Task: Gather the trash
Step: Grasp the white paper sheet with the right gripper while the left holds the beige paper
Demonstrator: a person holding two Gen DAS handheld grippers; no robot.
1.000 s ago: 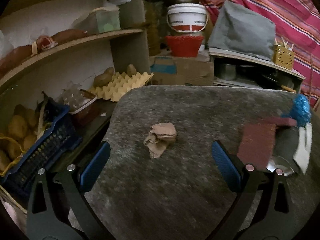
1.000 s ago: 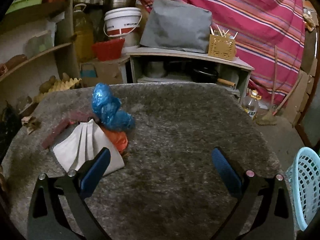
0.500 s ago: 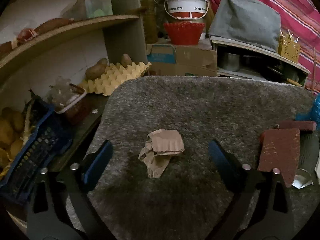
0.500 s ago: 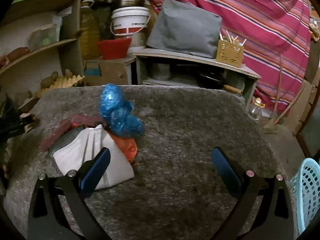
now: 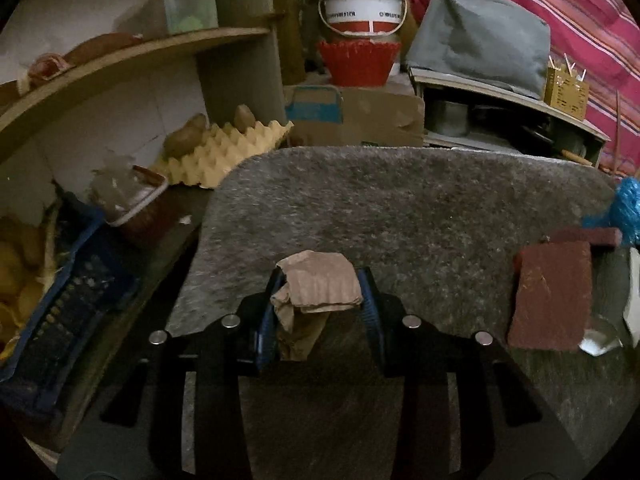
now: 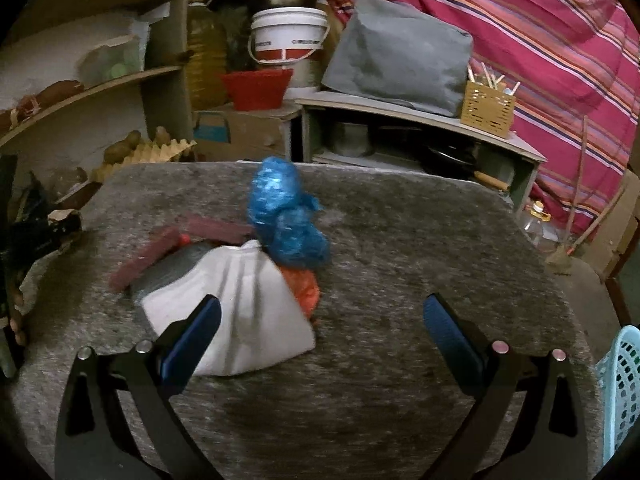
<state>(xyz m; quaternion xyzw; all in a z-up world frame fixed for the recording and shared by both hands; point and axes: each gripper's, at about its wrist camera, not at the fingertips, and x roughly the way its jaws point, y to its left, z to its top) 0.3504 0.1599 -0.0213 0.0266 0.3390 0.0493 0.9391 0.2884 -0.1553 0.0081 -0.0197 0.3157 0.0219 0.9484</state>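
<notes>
left gripper (image 5: 320,312): black frame, blue pads, silver screws | right gripper (image 6: 320,332): same

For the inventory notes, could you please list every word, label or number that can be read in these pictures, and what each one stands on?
None can be read.
White bucket: a line of dark print along its band, too blurred to read.
Cardboard box: a blue printed panel, no legible words.
Clear bottle on the floor: no text can be made out.
</notes>
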